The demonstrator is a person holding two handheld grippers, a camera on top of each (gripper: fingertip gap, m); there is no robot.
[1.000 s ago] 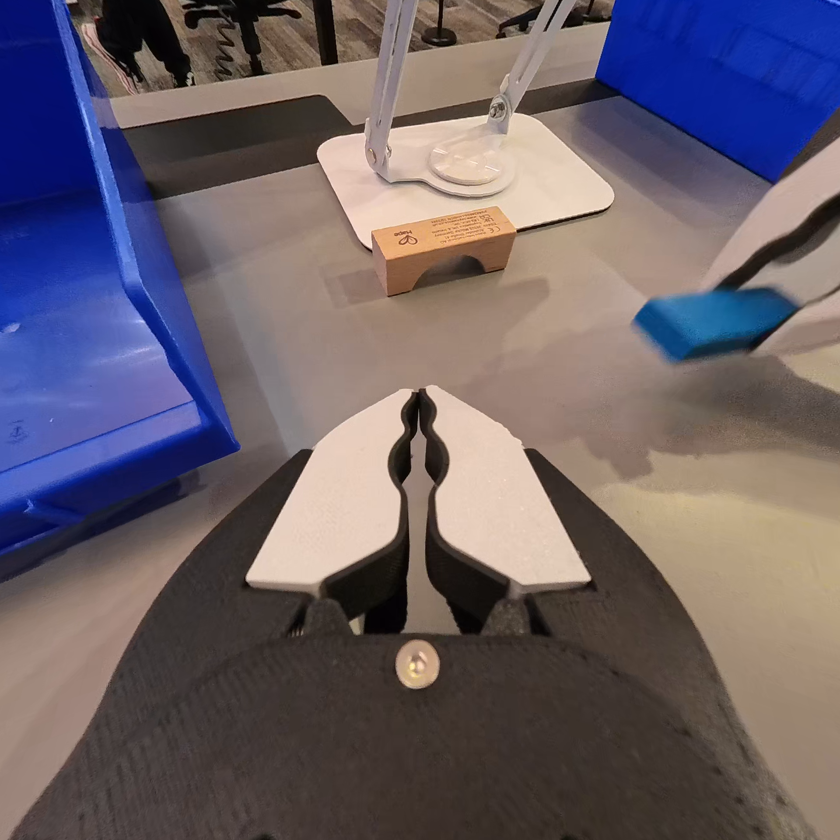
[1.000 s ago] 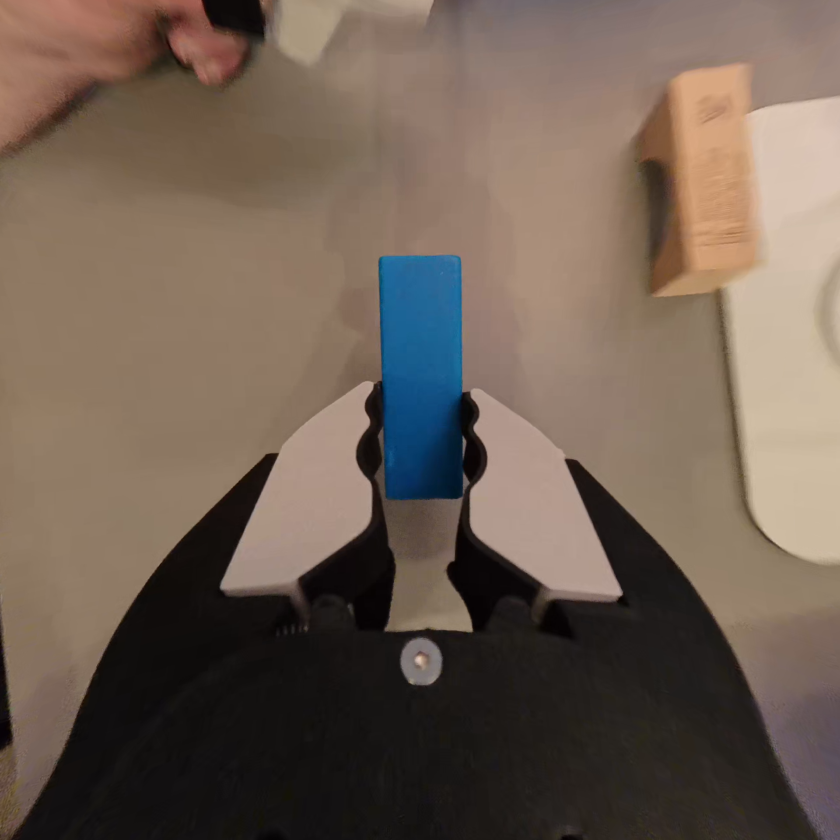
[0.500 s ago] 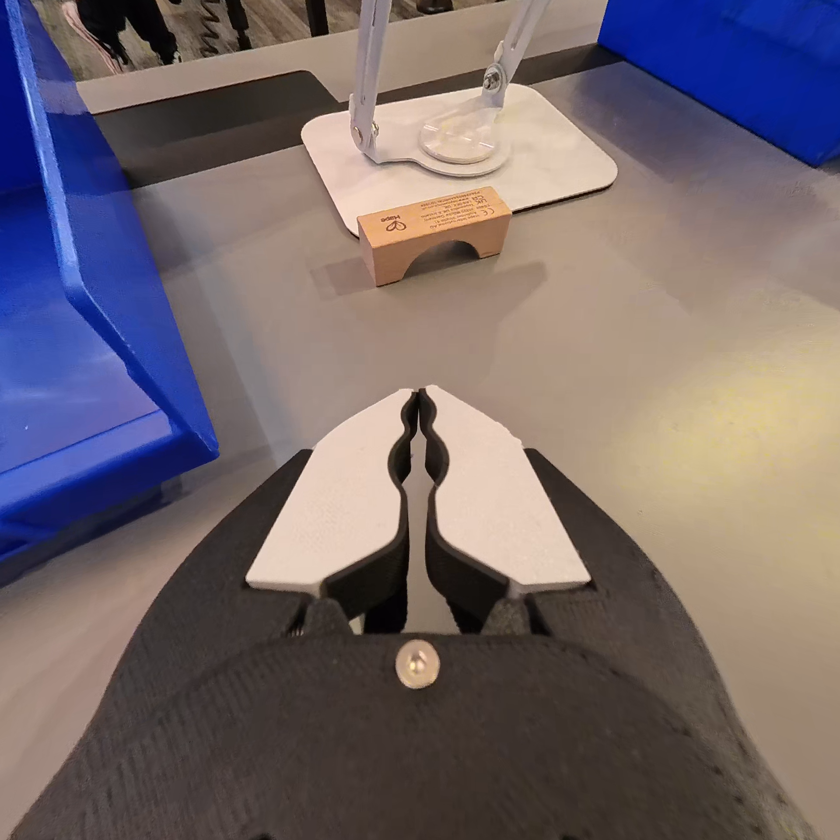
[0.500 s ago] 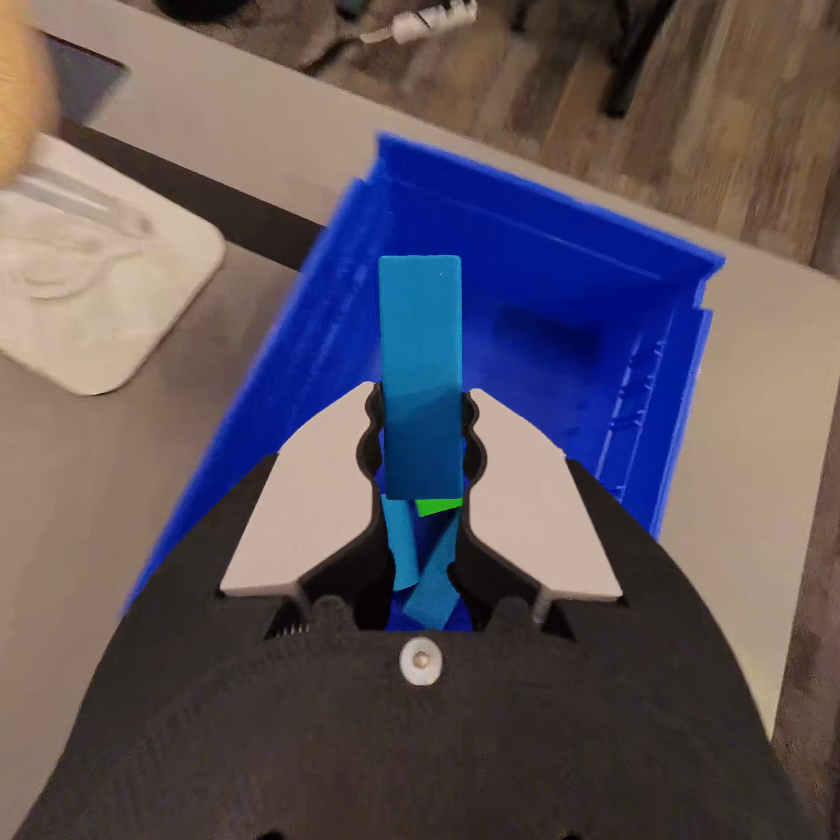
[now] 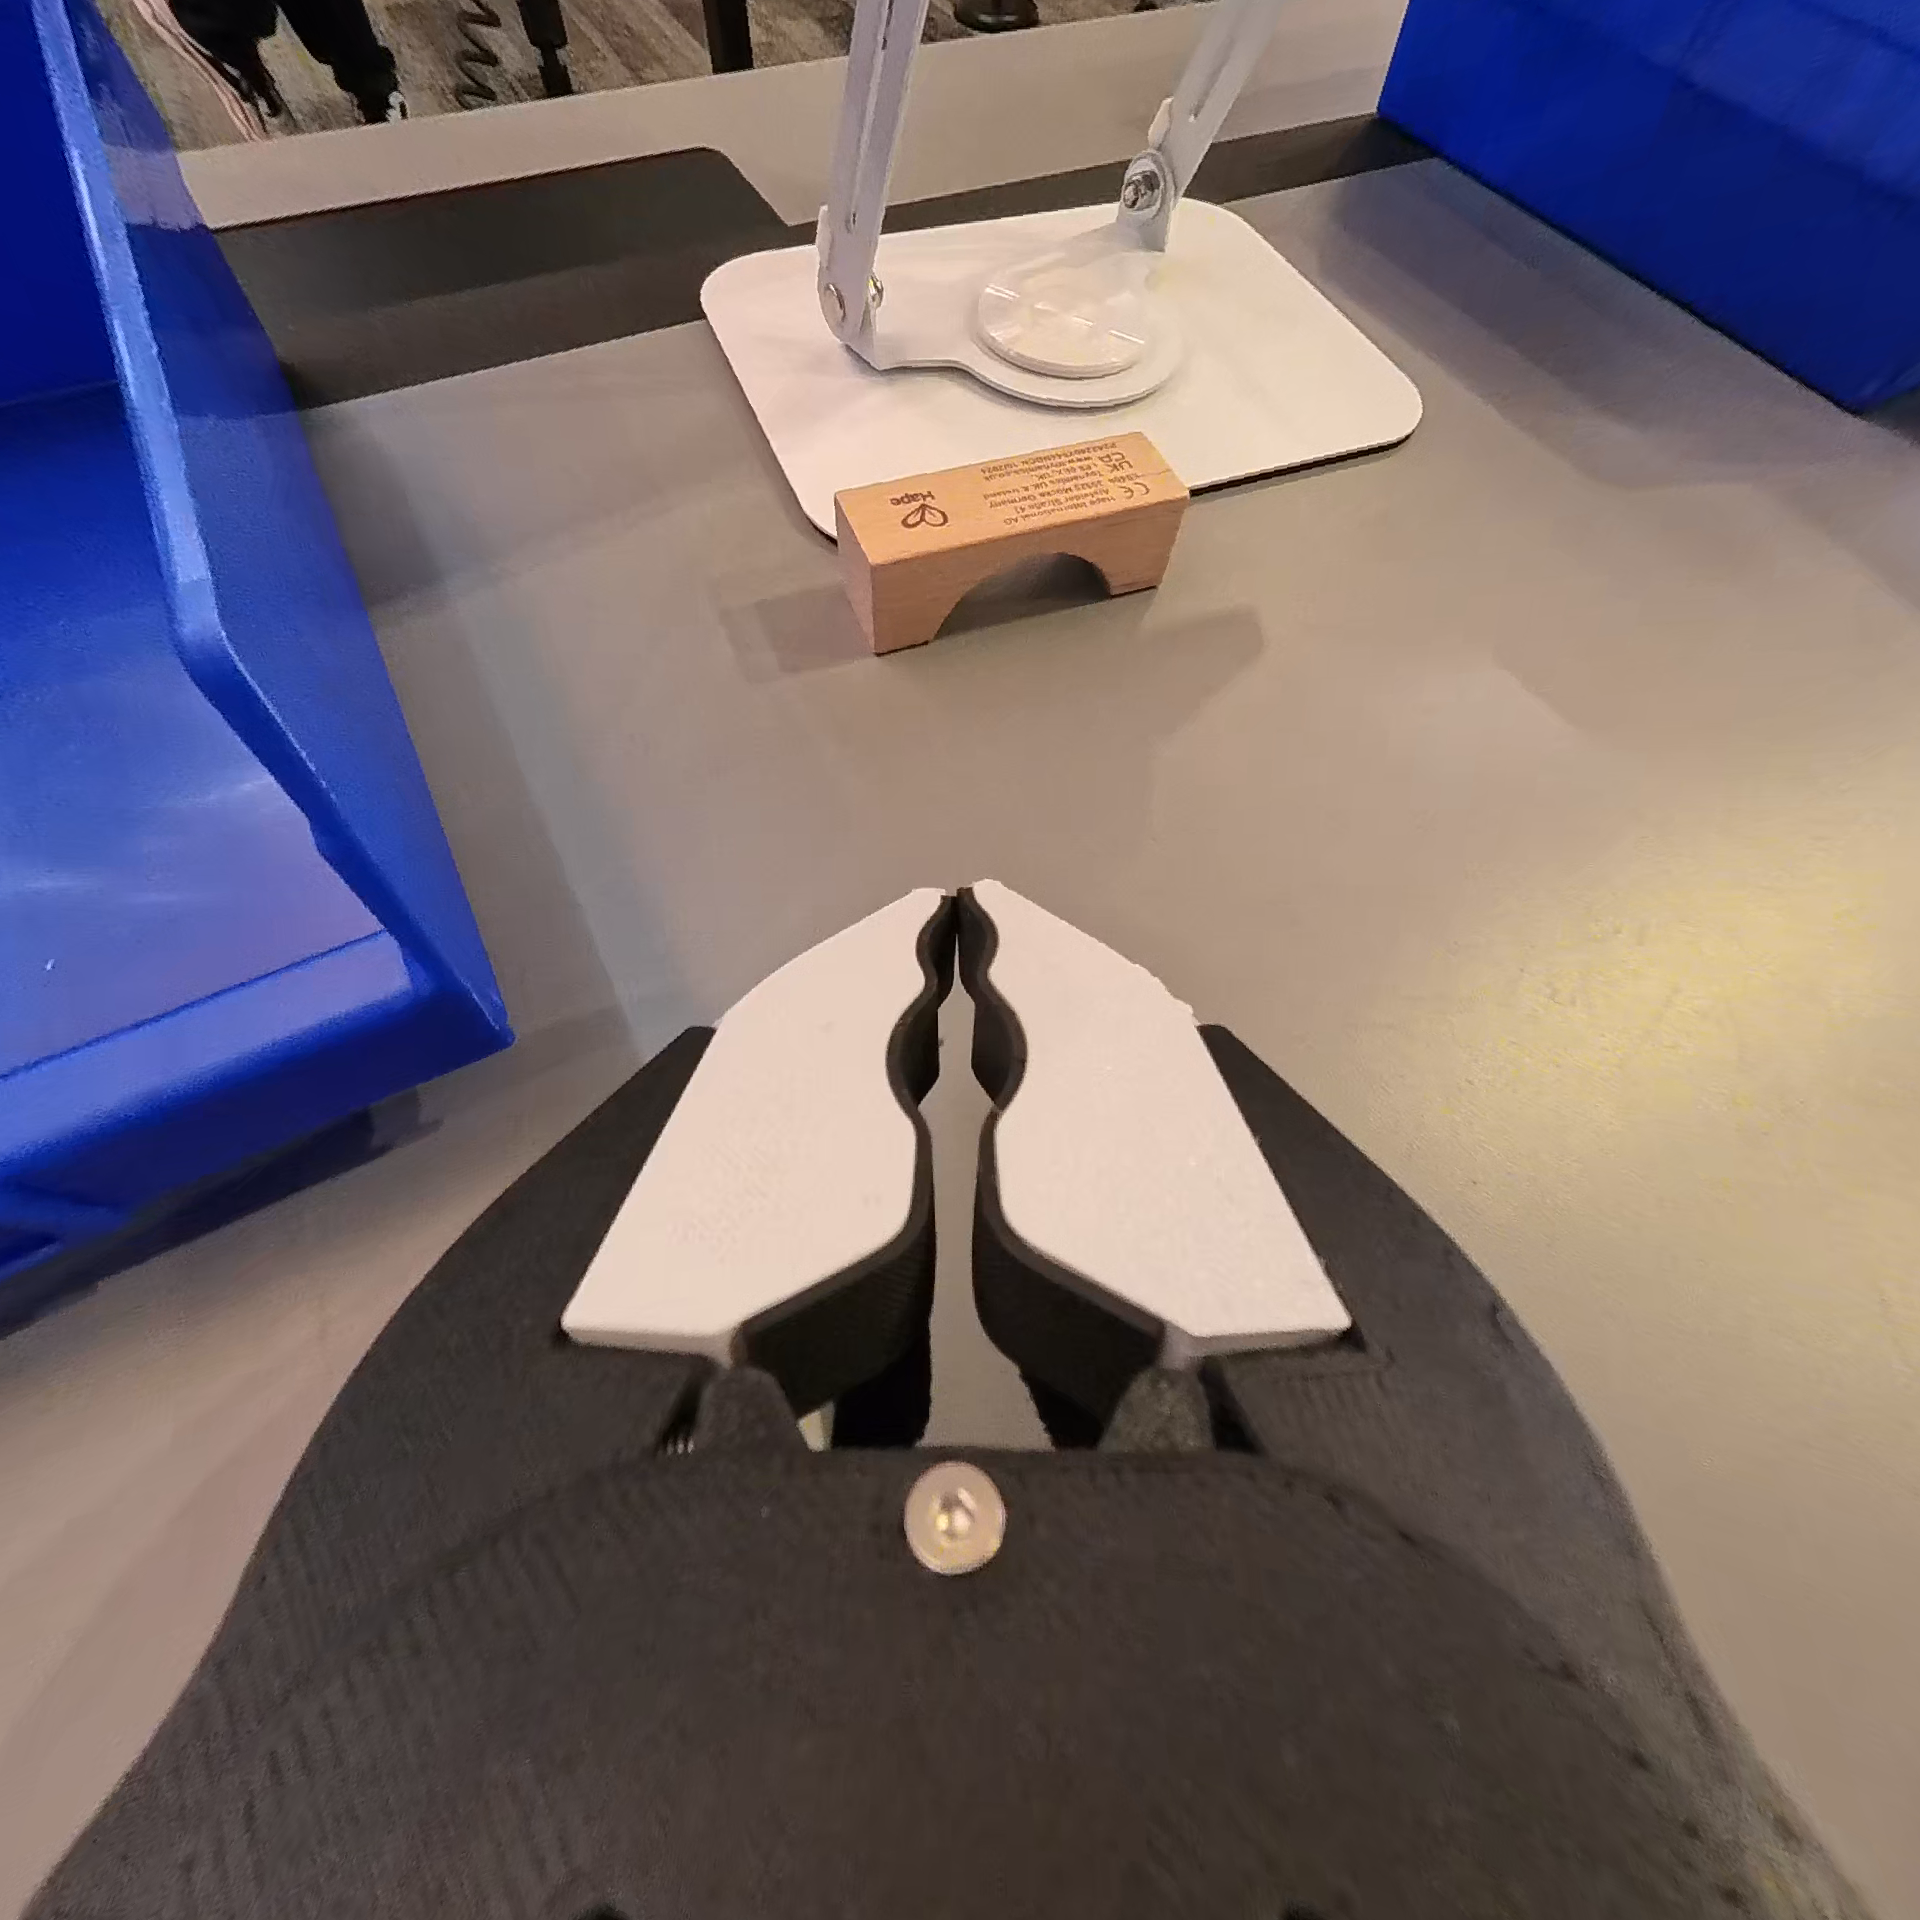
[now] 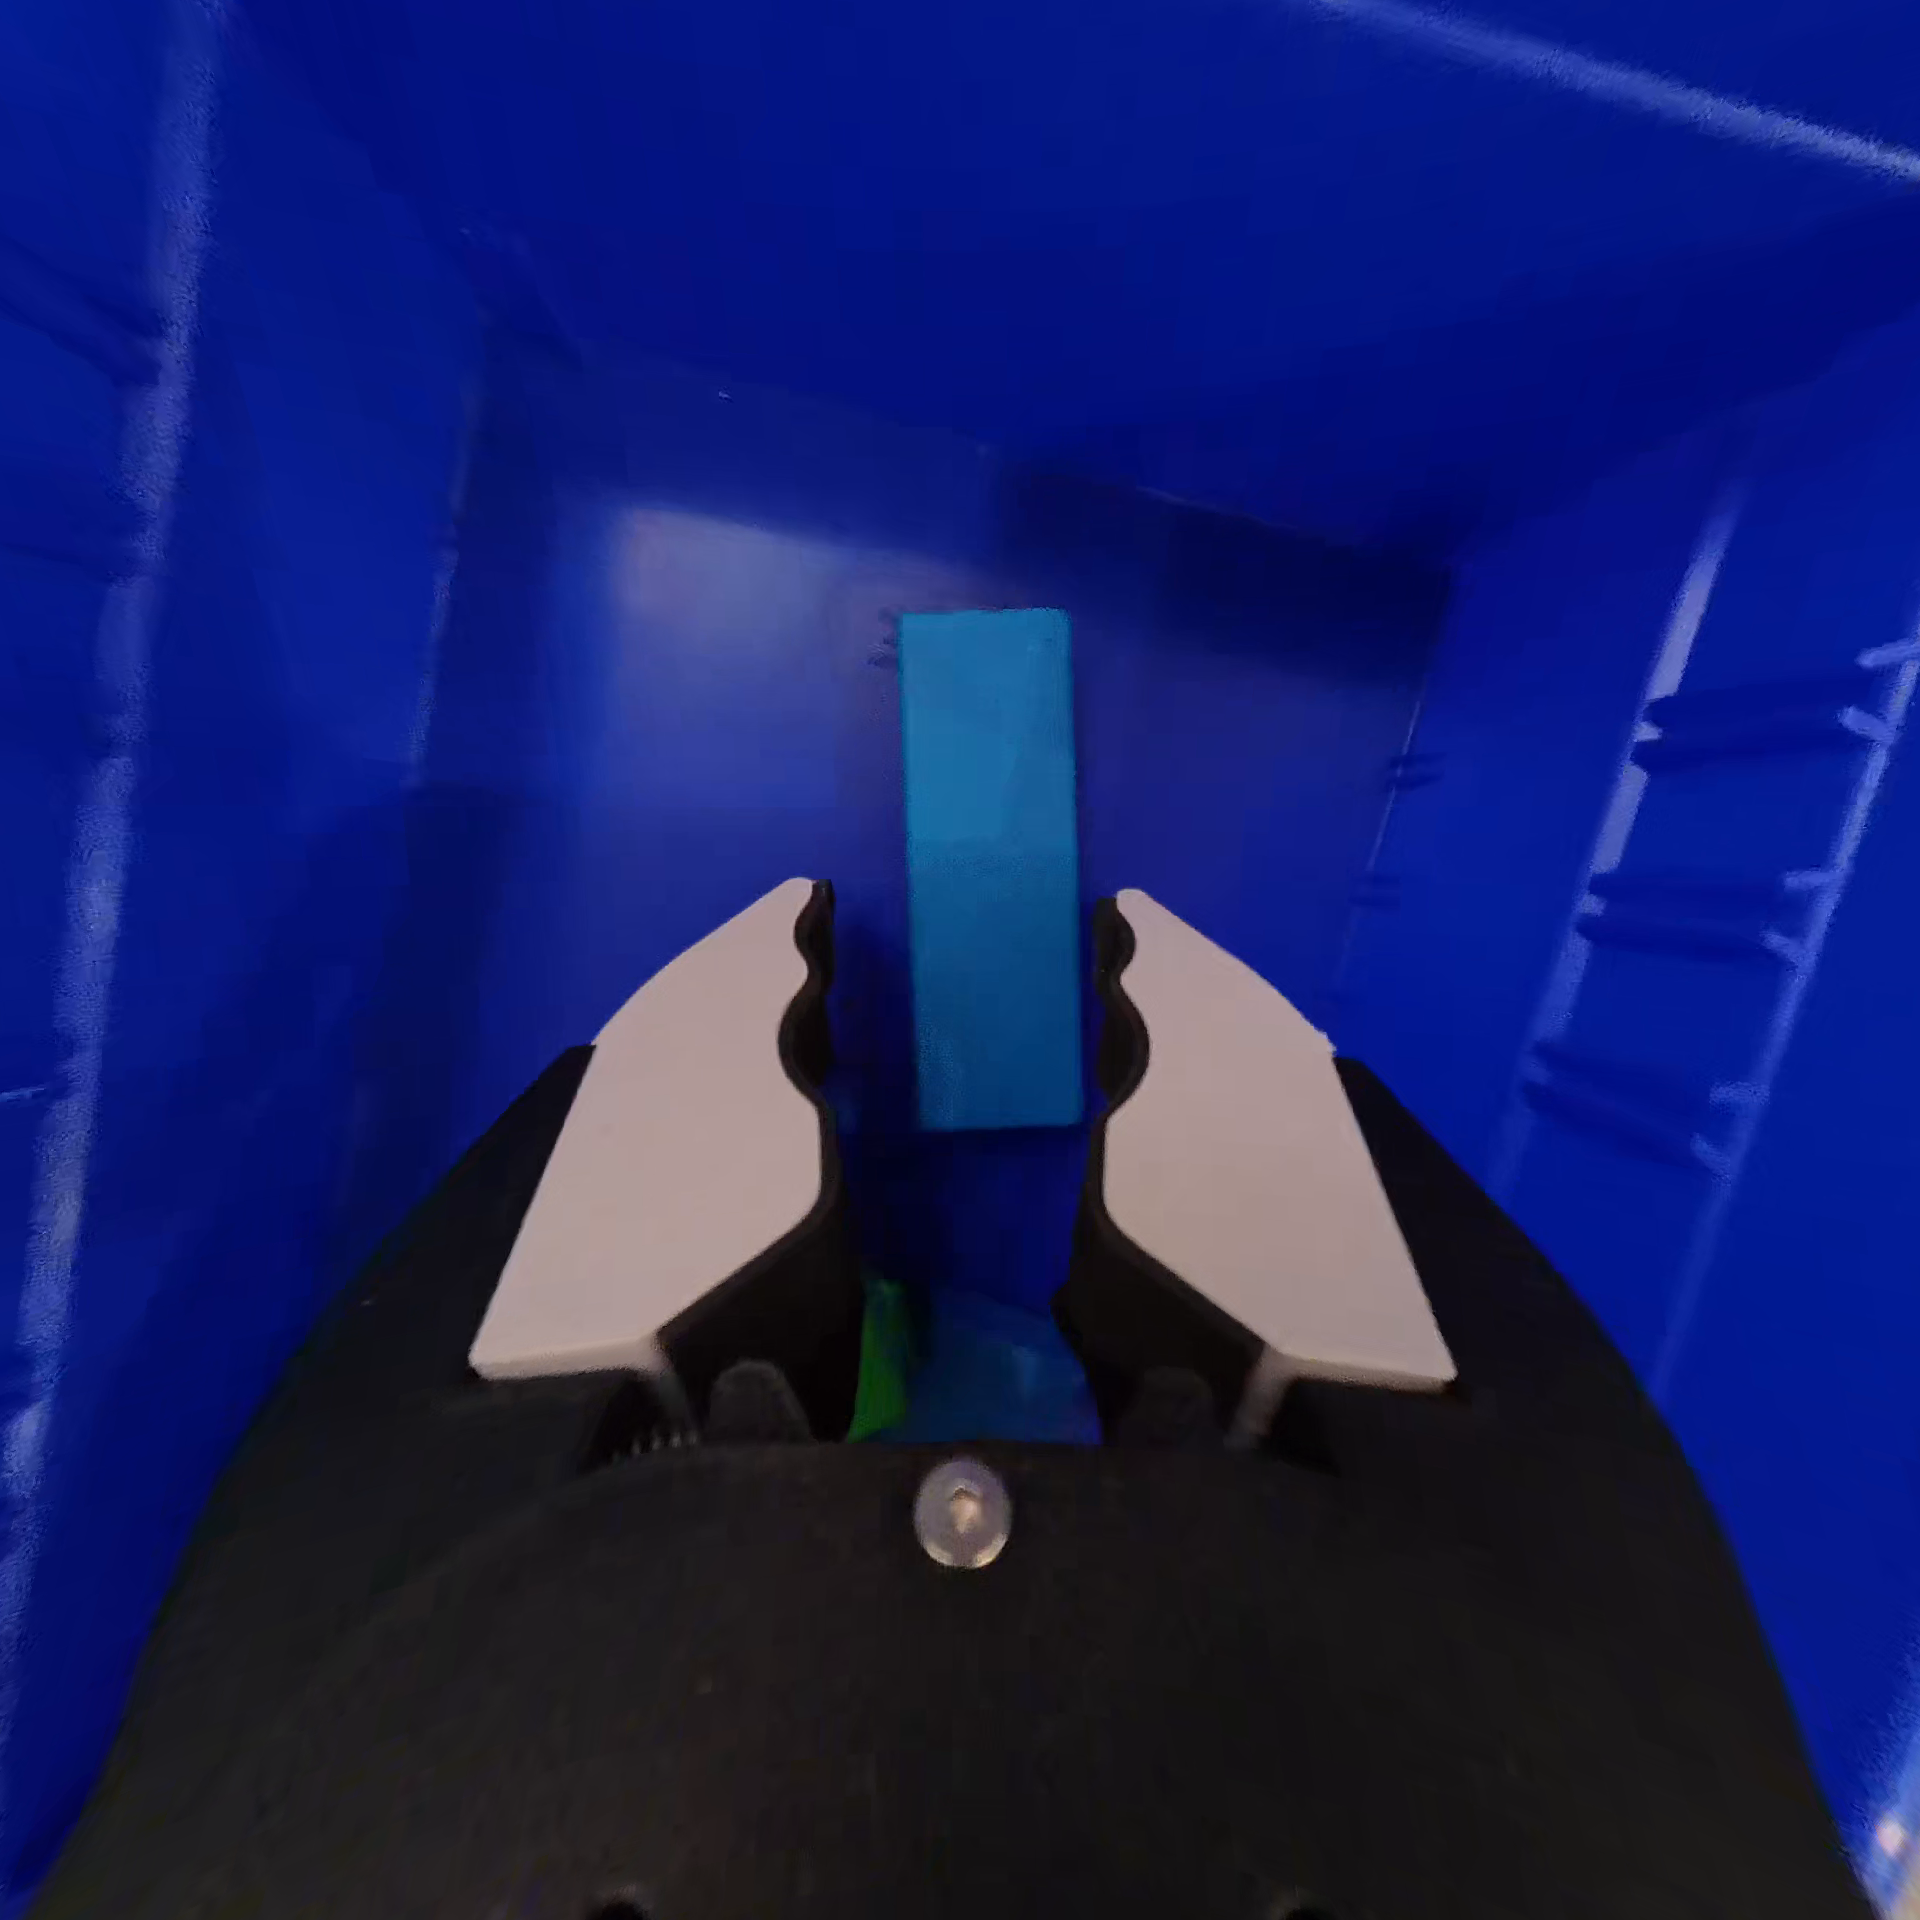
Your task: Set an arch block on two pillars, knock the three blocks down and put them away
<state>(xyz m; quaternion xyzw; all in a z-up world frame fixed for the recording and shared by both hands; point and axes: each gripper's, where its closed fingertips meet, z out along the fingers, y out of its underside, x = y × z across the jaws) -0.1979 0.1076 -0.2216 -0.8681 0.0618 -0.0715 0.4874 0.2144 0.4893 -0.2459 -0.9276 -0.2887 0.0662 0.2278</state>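
Arch block (image 5: 1013, 540) is the last piece out on the bench (image 5: 1455, 831): natural wood, standing on its two feet, opening toward the camera, long axis crosswise to the left gripper (image 5: 956, 902). Left fingers (image 5: 790, 1122) are pressed together at the tips, holding nothing. Arch lies straight ahead of them, a clear stretch of bench between, nothing in the way.

Right gripper (image 6: 961, 896) is down inside a blue bin (image 6: 312, 520). Its fingers (image 6: 686, 1122) stand apart, with a blue pillar block (image 6: 989, 862) between them, long axis along the fingers; gaps show on both sides, so it reads as let go, dropping or about to. Green and blue pieces (image 6: 935, 1361) show below, part hidden by the gripper body.

Around the arch: white lamp base (image 5: 1091, 353) just behind it, far edge touching or overlapping the plate's near edge, cannot tell which. Second blue bin (image 5: 260, 727) at the left edge of the bench; part of another bin (image 5: 1662, 177) at the far right.

Judgement: left gripper is nearer the arch. It must open, then close across the short width. Lamp base behind limits overshoot.
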